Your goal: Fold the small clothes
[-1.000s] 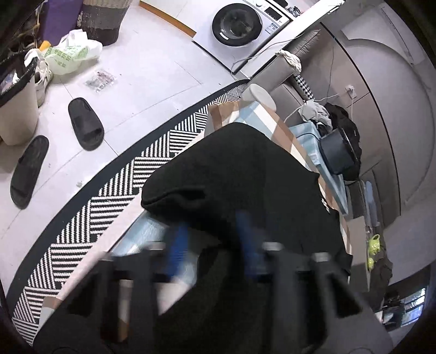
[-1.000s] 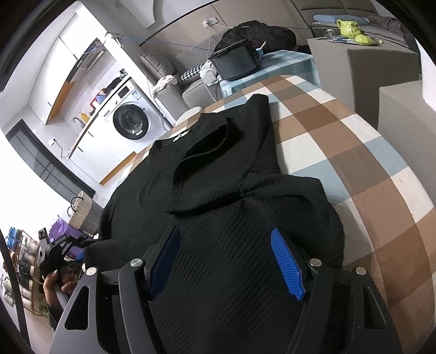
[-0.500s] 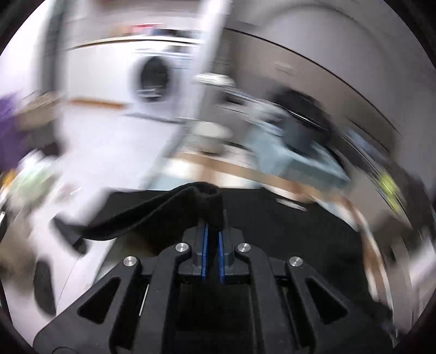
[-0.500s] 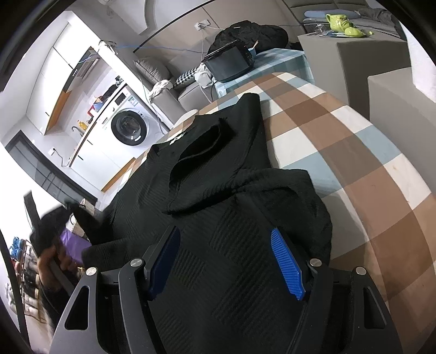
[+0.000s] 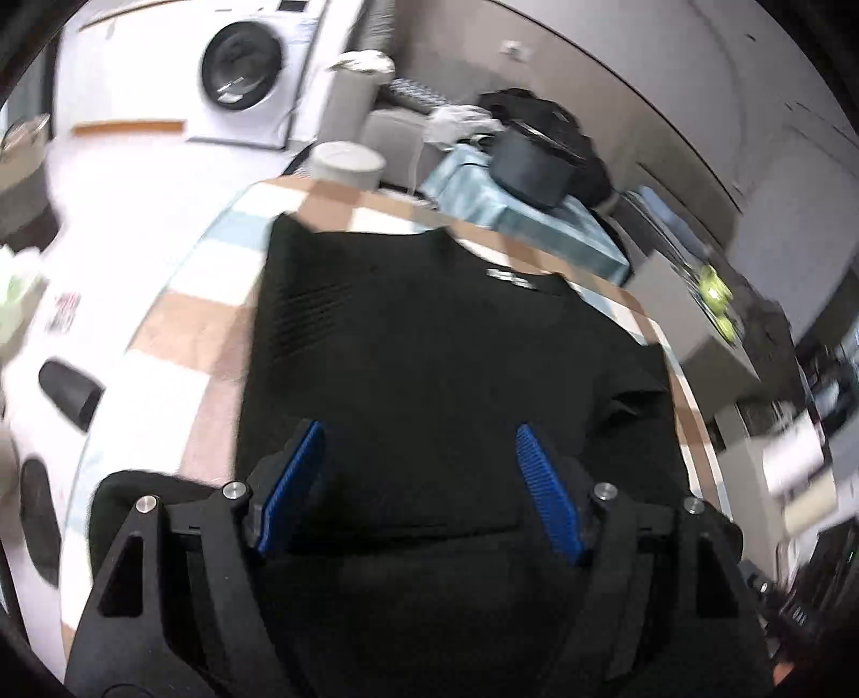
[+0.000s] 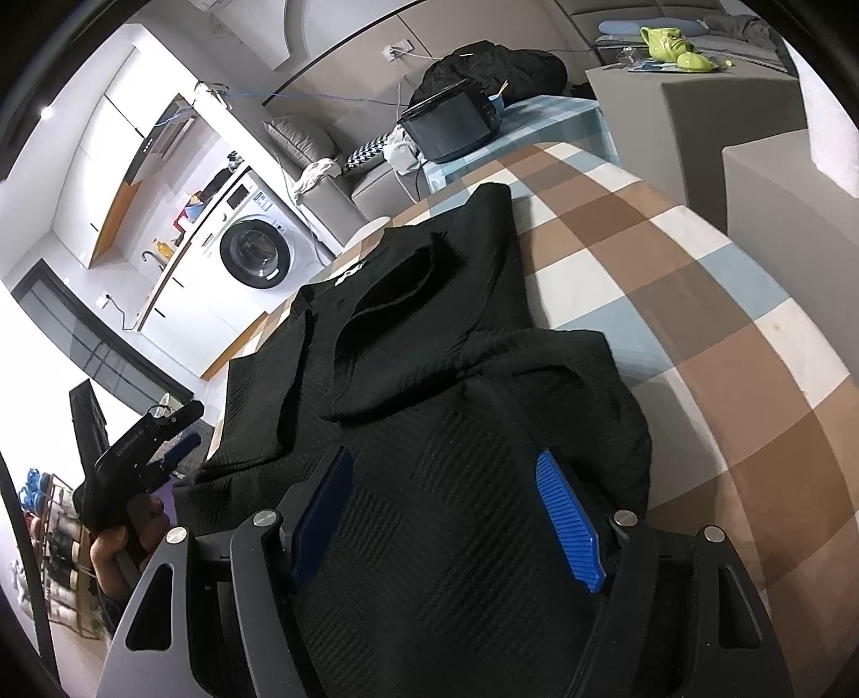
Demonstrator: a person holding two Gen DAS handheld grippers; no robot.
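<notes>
A black knit garment [image 6: 429, 386] is lying on the checked tablecloth [image 6: 698, 300], and everything here is being placed against it. Far to its left, in the right wrist view, a person's hand [image 6: 115, 542] is gripping the handle of the left gripper [image 6: 177, 445], which is hanging off the garment's left edge, beyond the table side; from this angle its blue pads are barely showing. In its own view the left gripper [image 5: 419, 483] is standing spread, its jaws having just been opening, and the blue pads [image 5: 292, 483] are sitting apart with only the flat black cloth visible beyond the gap, nothing pinched between them. Behind the garment's left shoulder a white washing machine [image 6: 252, 257] is standing against the wall. The garment itself is lying partly folded: a sleeve and side panel are doubled inward on the left, the neck opening is gaping near the middle, and a small white label is showing at the collar. Nearest the camera, over the garment's lower part, the right gripper [image 6: 445, 515] is hovering with its blue pads [image 6: 569, 526] held wide, the ribbed cloth lying under the gap and untouched by either pad. Behind the garment's far edge a dark box-shaped appliance [image 6: 451, 129] is sitting on a pale blue cloth, and to the far right a green mug [image 6: 665, 40] is standing on a grey block.
</notes>
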